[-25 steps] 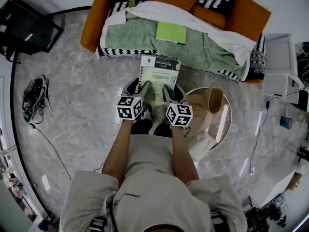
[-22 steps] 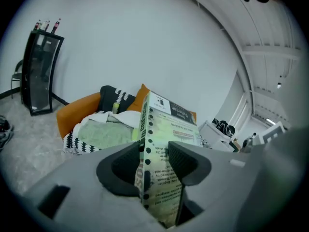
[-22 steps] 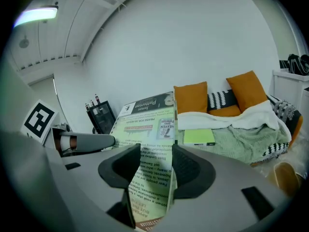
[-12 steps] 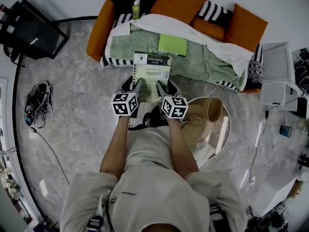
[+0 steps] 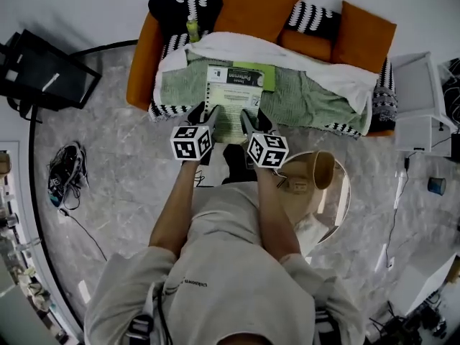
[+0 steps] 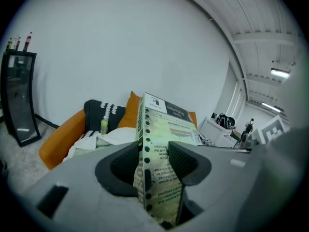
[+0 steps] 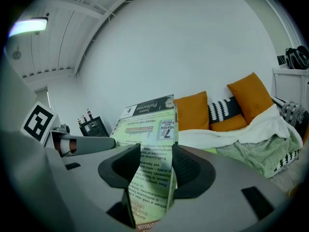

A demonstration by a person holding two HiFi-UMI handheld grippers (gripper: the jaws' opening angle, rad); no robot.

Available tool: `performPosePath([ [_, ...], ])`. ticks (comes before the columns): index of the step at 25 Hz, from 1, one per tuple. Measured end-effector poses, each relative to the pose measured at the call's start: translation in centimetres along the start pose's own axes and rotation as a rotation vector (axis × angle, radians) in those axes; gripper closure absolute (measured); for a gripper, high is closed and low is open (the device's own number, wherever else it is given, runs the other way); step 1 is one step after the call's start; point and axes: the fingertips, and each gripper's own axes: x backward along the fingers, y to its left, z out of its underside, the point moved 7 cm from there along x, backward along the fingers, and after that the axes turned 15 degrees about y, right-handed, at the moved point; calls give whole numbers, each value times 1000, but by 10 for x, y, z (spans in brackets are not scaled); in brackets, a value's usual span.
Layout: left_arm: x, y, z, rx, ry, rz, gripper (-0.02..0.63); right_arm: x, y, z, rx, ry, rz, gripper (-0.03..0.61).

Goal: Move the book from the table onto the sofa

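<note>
A pale green paperback book (image 5: 231, 98) hangs flat above the front of the sofa (image 5: 144, 56), over its green blanket (image 5: 316, 99). My left gripper (image 5: 203, 118) is shut on the book's left edge and my right gripper (image 5: 249, 121) on its right edge. In the left gripper view the book (image 6: 166, 124) stands edge-on, pinched between the pads of the left gripper (image 6: 153, 164). The right gripper view shows the book's back cover (image 7: 149, 122) clamped in the right gripper (image 7: 155, 167). A green pad (image 5: 266, 76) on the seat is partly hidden by the book.
Orange cushions (image 5: 259, 6) and a white throw (image 5: 345, 77) fill the sofa's back. A small yellow-green bottle (image 5: 192, 29) stands at its left end. A round table (image 5: 341, 192) with a tan jug (image 5: 318, 168) is at my right. A black stand (image 5: 43, 70) and cables (image 5: 65, 178) are on the left.
Both grippers have carried the book away from the round table towards the sofa. It was over the floor before the sofa; now it is above the seat, covering part of the green pad.
</note>
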Motion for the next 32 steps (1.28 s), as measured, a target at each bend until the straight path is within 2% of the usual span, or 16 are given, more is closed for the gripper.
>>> performPosePath([
  [11, -84, 35, -100, 26, 48, -7, 425, -87, -50, -106, 15, 34, -15, 374],
  [14, -99, 47, -119, 15, 72, -29, 425, -113, -58, -124, -5, 49, -43, 374],
  [17, -113, 60, -137, 37, 85, -62, 422, -137, -61, -146, -14, 53, -53, 374],
  [20, -124, 70, -154, 55, 88, -58, 422, -153, -65, -167, -24, 32, -48, 374],
  [23, -140, 72, -167, 43, 88, -50, 422, -162, -76, -180, -28, 20, -38, 377],
  [27, -165, 64, -173, 22, 121, -11, 422, -162, -98, -180, -55, 41, -7, 382],
  [32, -205, 40, -183, -32, 162, 77, 420, -146, -134, -177, -83, 54, 84, 383],
])
